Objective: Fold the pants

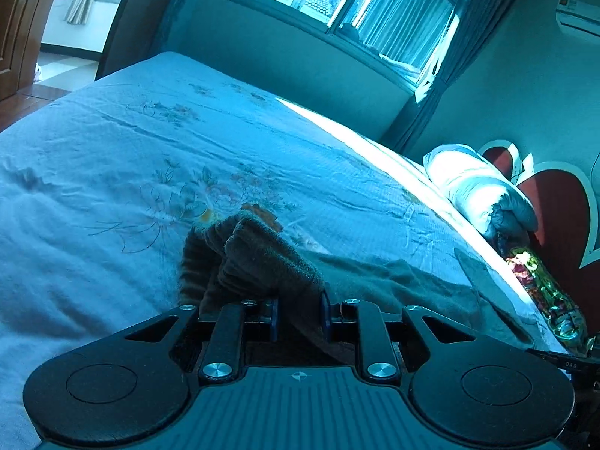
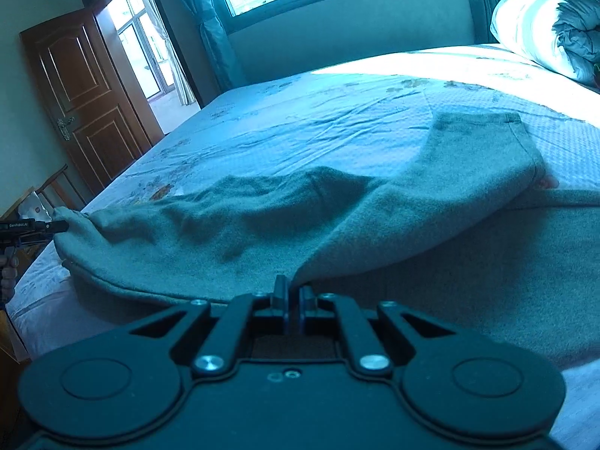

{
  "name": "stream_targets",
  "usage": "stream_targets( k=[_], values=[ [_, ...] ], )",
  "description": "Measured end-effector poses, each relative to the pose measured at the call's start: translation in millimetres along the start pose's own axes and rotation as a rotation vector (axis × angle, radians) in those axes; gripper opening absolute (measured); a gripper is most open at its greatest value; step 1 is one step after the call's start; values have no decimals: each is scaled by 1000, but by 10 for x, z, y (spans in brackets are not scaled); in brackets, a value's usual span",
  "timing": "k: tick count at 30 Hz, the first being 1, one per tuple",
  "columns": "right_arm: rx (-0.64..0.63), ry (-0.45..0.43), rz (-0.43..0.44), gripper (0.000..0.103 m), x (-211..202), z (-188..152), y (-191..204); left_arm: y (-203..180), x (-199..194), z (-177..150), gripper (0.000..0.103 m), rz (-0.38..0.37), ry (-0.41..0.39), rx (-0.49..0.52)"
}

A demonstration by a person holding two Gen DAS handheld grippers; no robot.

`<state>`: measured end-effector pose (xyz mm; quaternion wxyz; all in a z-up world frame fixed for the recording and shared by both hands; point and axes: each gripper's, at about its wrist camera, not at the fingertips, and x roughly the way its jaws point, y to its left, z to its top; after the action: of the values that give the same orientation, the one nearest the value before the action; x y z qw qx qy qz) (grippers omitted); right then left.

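Grey-green pants [image 2: 375,217] lie stretched across the bed, one leg folded over toward the far right. In the left wrist view my left gripper [image 1: 300,311] is shut on a bunched end of the pants [image 1: 255,258], lifted a little off the sheet. That left gripper [image 2: 60,227] also shows at the far left of the right wrist view, pinching the pants' end. My right gripper [image 2: 294,296] is shut on the near edge of the cloth, which rises in a fold from its fingertips.
A floral bedsheet [image 1: 150,172] covers the wide bed. A rolled duvet [image 2: 543,26] lies by the red headboard [image 1: 555,206], with a colourful packet [image 1: 543,292] beside it. A wooden door [image 2: 82,93] stands open at the left. A hand [image 2: 7,273] holds the left gripper's handle.
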<state>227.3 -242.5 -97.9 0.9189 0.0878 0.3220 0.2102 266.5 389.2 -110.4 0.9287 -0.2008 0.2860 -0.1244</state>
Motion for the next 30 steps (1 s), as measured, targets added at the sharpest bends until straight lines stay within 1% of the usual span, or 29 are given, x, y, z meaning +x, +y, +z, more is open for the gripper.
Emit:
stream_targets(
  k=[1, 2, 3, 4, 5, 7, 11, 12, 13, 15, 17, 19, 21, 23, 25, 27, 28, 29, 30],
  values=[
    [-9, -5, 1, 0, 1, -26, 3, 47, 63, -32, 21, 15, 24, 4],
    [-9, 20, 3, 0, 51, -74, -14, 135, 164, -93, 21, 51, 89, -6],
    [14, 77, 0, 0, 147, -142, -52, 202, 255, -167, 22, 78, 158, -23],
    [29, 108, 1, 0, 199, -203, -82, 252, 304, -275, 22, 90, 202, -24],
    [33, 105, 5, 0, 196, -239, -98, 258, 272, -317, 22, 82, 191, -27],
    [53, 93, 13, 0, 174, -246, -120, 278, 198, -340, 22, 72, 177, -64],
    [46, 80, 9, 0, 158, -202, -92, 261, 166, -317, 23, 76, 195, -66],
    [47, 66, 12, 0, 123, -185, -77, 243, 150, -302, 24, 85, 193, -61],
    [45, 54, 16, 0, 84, -178, -66, 188, 156, -294, 25, 97, 189, -37],
    [38, 75, 5, 0, 113, -202, -59, 134, 203, -324, 25, 127, 209, 11],
    [55, 108, -5, 0, 201, -267, -102, 104, 207, -344, 26, 140, 204, 14],
    [74, 87, 1, 0, 161, -266, -110, 65, 183, -346, 26, 153, 199, 21],
    [64, 72, 4, 0, 120, -254, -97, 51, 145, -350, 26, 157, 191, 25],
    [57, 86, 7, 0, 143, -255, -105, 69, 127, -357, 26, 159, 187, 17],
    [62, 83, 12, 0, 142, -247, -111, 102, 110, -334, 26, 146, 165, -26],
    [61, 51, 21, 0, 81, -207, -91, 148, 3, -306, 26, 98, 90, -84],
    [65, 44, 26, 0, 64, -196, -88, 179, -21, -294, 26, 87, 78, -111],
    [71, 43, 31, 0, 55, -194, -87, 194, -25, -293, 26, 84, 79, -118],
    [69, 48, 32, 0, 65, -206, -91, 190, 3, -312, 26, 97, 98, -105]
  ],
)
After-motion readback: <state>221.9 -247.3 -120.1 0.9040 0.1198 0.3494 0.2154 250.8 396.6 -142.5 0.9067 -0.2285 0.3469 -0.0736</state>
